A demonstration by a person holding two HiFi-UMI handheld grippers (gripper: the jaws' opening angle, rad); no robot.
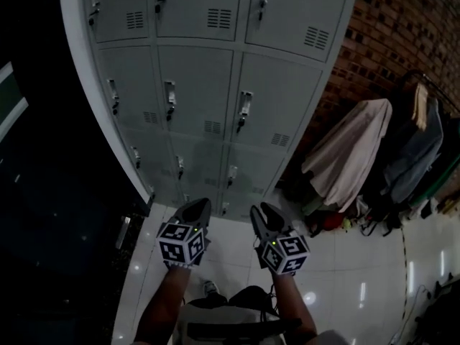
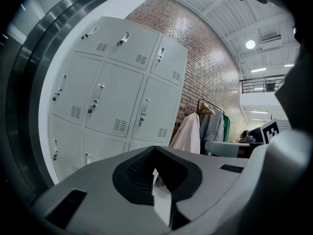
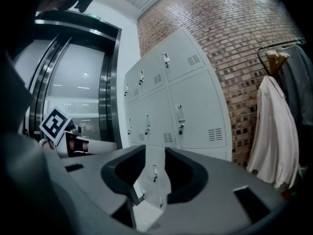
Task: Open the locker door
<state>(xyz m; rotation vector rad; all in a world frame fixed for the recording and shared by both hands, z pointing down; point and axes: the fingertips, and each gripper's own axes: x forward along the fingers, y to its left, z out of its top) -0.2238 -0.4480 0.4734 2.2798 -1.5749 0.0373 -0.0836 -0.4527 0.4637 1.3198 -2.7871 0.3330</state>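
A grey bank of lockers (image 1: 208, 85) stands ahead, every door closed, each with a small latch handle (image 1: 244, 111). Both grippers hang low over the floor, well short of the lockers and touching nothing. My left gripper (image 1: 199, 205) has its jaws together at the tips with nothing between them; in the left gripper view (image 2: 155, 153) it points up at the lockers (image 2: 117, 92). My right gripper (image 1: 263, 215) stands open and empty; in the right gripper view (image 3: 154, 156) a lower locker door (image 3: 151, 175) shows through the gap between its jaws.
A brick wall (image 1: 402, 27) flanks the lockers on the right. A clothes rack with a white garment (image 1: 352, 157) and darker clothes (image 1: 420, 149) stands at the right. A dark glass wall (image 1: 43, 192) fills the left. White glossy floor tiles (image 1: 352, 264) lie underfoot.
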